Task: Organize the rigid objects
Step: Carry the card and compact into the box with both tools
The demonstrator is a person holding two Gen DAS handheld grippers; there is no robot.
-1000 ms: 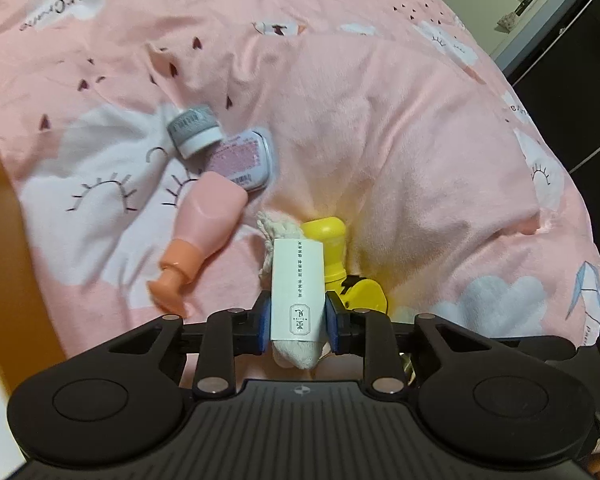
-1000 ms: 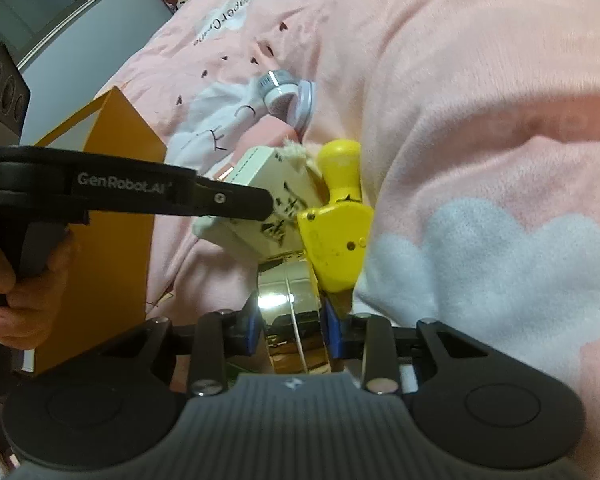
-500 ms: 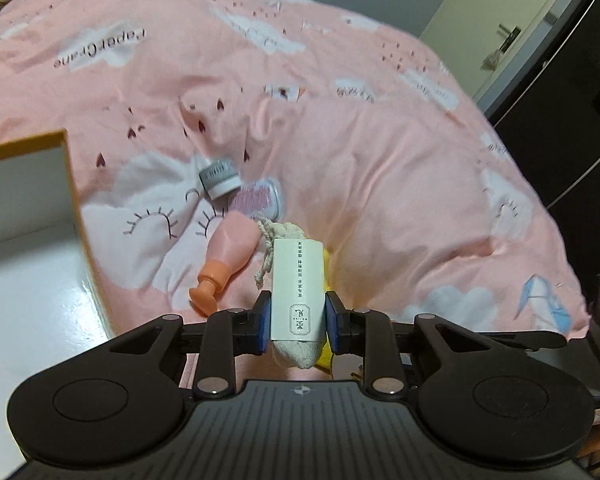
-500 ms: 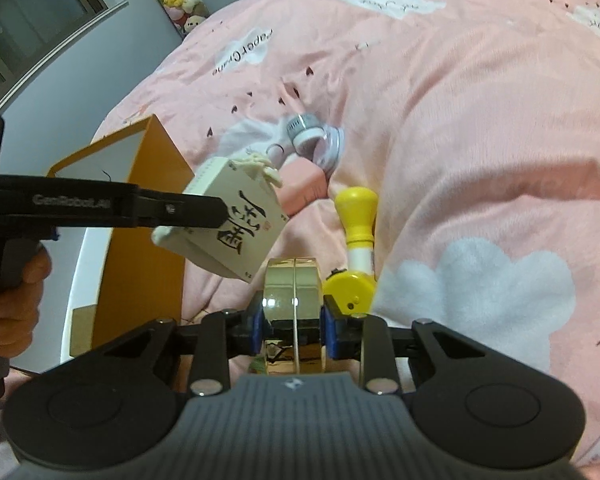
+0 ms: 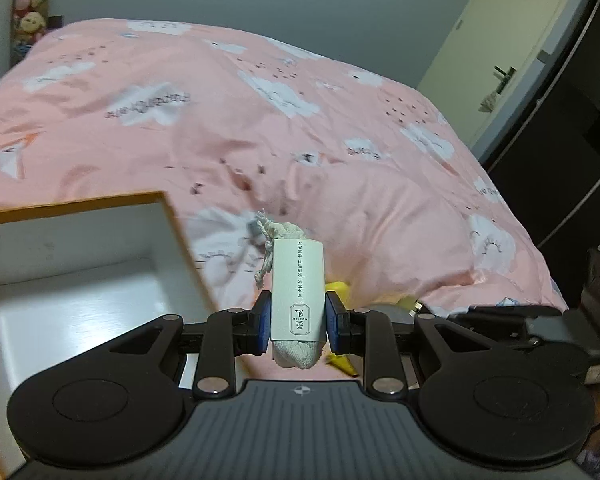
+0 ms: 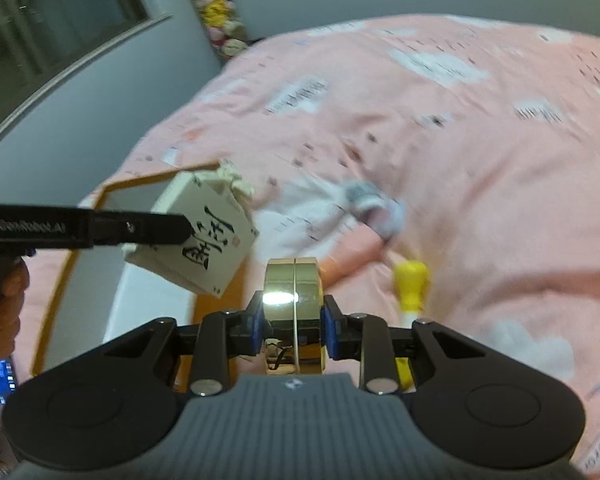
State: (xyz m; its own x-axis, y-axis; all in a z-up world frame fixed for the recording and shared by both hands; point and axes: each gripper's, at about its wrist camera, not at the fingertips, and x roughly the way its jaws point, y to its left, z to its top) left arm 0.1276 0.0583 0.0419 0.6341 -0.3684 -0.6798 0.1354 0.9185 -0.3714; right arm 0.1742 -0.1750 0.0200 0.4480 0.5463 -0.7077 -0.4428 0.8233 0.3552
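My left gripper point(image 5: 298, 326) is shut on a white paper-sleeved pouch point(image 5: 298, 284) with a cloth bag and cord showing at both ends; it hangs above the bed beside the open orange box point(image 5: 168, 216) with a white inside. In the right wrist view that same pouch point(image 6: 204, 236) shows black brush characters, held by the left gripper's finger point(image 6: 140, 230) over the box point(image 6: 72, 264). My right gripper point(image 6: 294, 326) is shut on a shiny gold round case point(image 6: 294, 288), held edge-on. A yellow bottle point(image 6: 410, 280) lies on the pink duvet to the right.
The pink cloud-print duvet point(image 5: 340, 128) covers the bed. A blurred grey-white jar and compact point(image 6: 374, 204) lie on it beyond the gold case. Plush toys point(image 5: 30, 8) stand at the far wall; a door point(image 5: 512, 48) and dark cabinet are on the right. A hand point(image 6: 0, 312) holds the left gripper.
Both grippers have risen off the duvet with their loads. The left one has swung toward the orange box, which has come into view; the objects on the bed look smaller and farther.
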